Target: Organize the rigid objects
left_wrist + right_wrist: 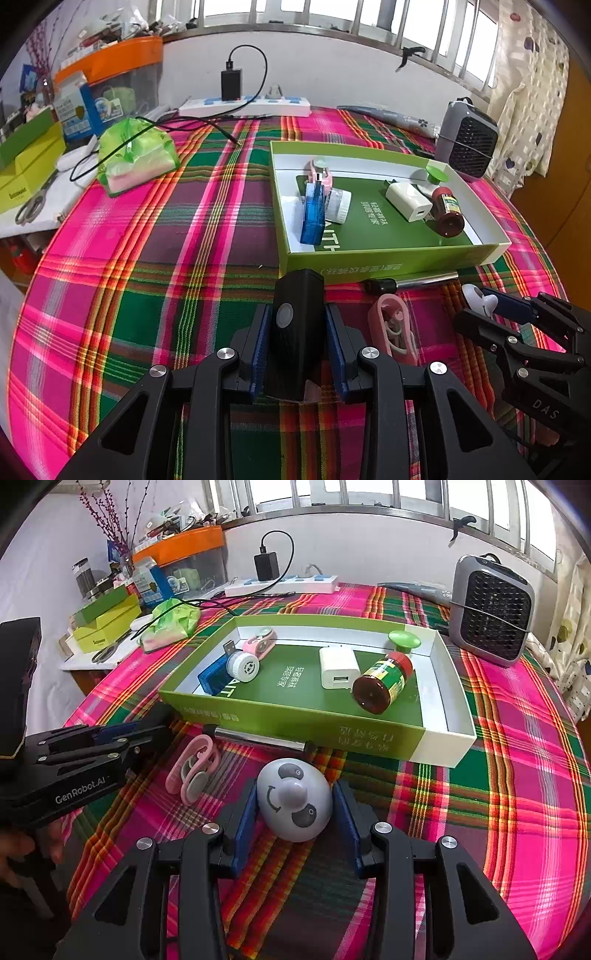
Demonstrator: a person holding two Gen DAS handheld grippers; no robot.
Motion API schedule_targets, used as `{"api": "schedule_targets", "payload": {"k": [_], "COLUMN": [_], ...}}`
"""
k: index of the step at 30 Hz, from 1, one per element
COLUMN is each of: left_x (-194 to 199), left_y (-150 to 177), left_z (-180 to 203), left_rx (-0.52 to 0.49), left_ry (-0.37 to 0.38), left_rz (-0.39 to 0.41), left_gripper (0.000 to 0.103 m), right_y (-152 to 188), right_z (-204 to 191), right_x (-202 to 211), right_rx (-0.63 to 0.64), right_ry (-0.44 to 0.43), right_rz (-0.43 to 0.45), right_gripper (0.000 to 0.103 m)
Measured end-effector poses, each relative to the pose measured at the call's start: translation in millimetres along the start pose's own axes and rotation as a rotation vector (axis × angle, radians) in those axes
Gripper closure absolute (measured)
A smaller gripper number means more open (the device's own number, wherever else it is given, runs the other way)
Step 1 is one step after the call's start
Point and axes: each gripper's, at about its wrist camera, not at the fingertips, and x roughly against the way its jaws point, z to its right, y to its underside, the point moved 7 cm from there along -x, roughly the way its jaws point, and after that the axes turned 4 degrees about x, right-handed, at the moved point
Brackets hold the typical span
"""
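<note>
— Left tongs (pixel 298 332) pinch a black lamp (pixel 297 332), the green box (pixel 388 254) just ahead, likely its destination.
— Right tongs (pixel 294 805) straddle the panda egg (pixel 293 799), barely touching; grip uncertain. Box (pixel 295 723) ahead too.

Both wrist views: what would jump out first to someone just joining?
The loud pink-and-green plaid tablecloth fills both views, with the green tray of small items sitting mid-table. Each gripper has something between its fingers: the left gripper a black device, the right gripper a panda-faced egg toy.
</note>
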Motion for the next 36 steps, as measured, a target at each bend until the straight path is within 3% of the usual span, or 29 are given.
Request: {"api": "schedule_targets", "payload": {"k": [36], "left_x": [34.7], "left_y": [-14.3], "left_z": [12.7], "left_rx": [-0.042], "left_ry": [0.042], "left_rz": [0.078], "left_gripper": [0.075], "right_y": [-20.2], "right_z": [3.3], "right_x": [22.0], "right_rx": [0.015], "right_ry": [0.026], "right_rz": [0.055], "right_gripper": [0.061]}}
